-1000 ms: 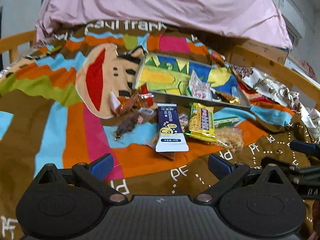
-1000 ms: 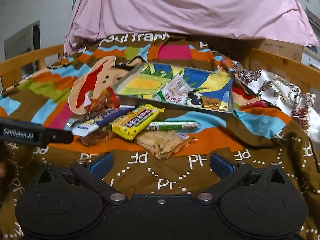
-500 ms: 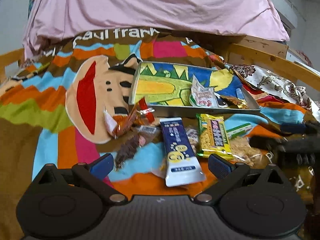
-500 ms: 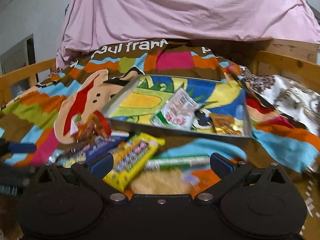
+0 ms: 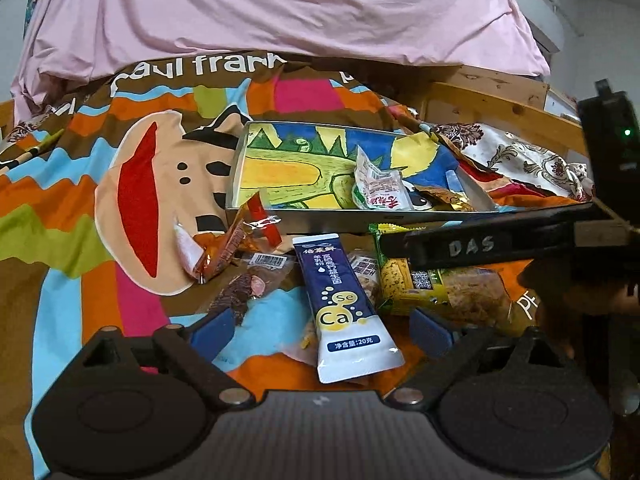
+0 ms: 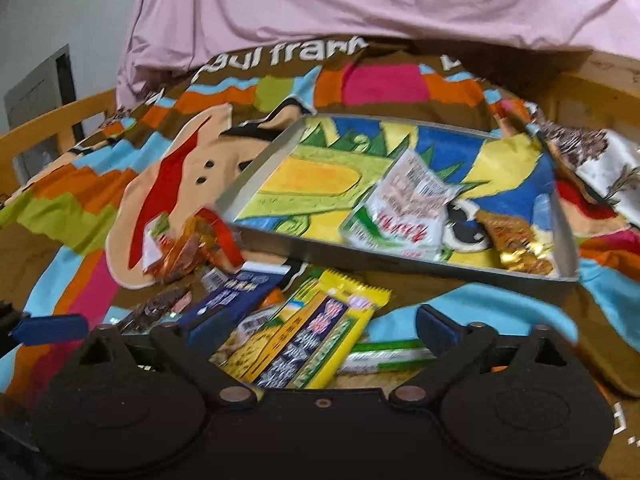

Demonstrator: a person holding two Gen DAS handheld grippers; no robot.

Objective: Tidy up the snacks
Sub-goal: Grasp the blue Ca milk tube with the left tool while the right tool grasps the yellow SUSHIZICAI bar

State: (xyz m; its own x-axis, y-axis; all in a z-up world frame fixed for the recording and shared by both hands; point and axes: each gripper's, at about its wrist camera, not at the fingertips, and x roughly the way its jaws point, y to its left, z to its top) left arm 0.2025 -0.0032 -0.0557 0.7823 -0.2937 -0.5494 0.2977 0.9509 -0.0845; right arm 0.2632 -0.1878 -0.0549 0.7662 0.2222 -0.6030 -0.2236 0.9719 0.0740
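1. Snacks [image 5: 360,276] in loose foil and plastic packets: lay heaped on the striped cartoon-print blanket [image 5: 80,300], just near of the shallow grey metal tray with a painted dinosaur floor [image 5: 304,216].
2. Already inside the tray, toward its right end: a white-and-red crinkled plastic packet [image 5: 380,194] and a gold-and-brown foil wrapper [image 5: 444,200], lying just beside each other.
3. Left gripper [image 5: 322,328]: hovered low with blue-padded fingers spread wide on either side of the navy-and-white upright-printed sachet [image 5: 344,308], gripping nothing.
4. Right gripper [image 6: 316,328]: likewise spread wide and empty, aimed at the yellow crinkle-edged bar wrapper [image 6: 316,344]; reached in from the right across the left camera's view.
5. Judged as the approach to a pick, with most packets not yet in the tray.
6. Risks from here:
   - Could pinch two at once, since the sachet overlapped a smaller packet beneath it and the yellow bar rested on a clear bag of beige crumbly snack [image 5: 476,300].
   - Could snag blanket folds if closed too low on the soft cloth.
   - Could collide, as both grippers worked close together over one small heap.
   - Could crush the crumbly snack under a hard squeeze.
   - Could drag the orange-red twisted wrapper [image 5: 236,240] leaning at the tray's near-left corner.
   - Right view blurred, so exact contact there could not be told.
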